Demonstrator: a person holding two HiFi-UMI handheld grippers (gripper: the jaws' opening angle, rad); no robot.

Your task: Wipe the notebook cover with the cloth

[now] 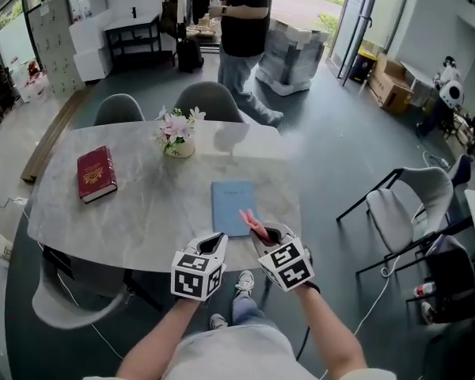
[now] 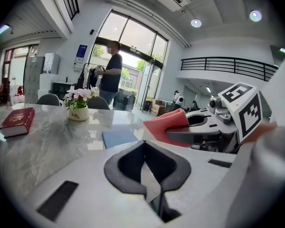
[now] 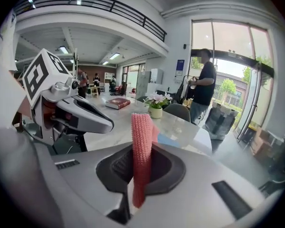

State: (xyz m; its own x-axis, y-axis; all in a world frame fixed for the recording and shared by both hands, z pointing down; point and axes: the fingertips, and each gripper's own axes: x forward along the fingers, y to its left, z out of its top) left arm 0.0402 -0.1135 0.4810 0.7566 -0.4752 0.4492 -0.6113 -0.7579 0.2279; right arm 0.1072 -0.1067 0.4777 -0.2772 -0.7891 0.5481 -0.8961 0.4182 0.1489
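Observation:
A light blue notebook (image 1: 233,207) lies flat on the marble table (image 1: 150,204), near its front edge; it also shows as a blue patch, the notebook (image 2: 118,137), in the left gripper view. My right gripper (image 1: 257,229) is shut on a pink cloth (image 3: 142,151), whose folded end sticks up past the jaws over the notebook's near right corner. The cloth (image 2: 166,125) shows pinched in that gripper from the left gripper view. My left gripper (image 1: 214,246) hangs shut and empty just left of the right one, at the table edge.
A red book (image 1: 96,172) lies at the table's left and a small flower pot (image 1: 177,135) stands at the back middle. Grey chairs (image 1: 208,100) stand behind the table, a white chair (image 1: 416,206) to the right. A person (image 1: 242,38) stands further back.

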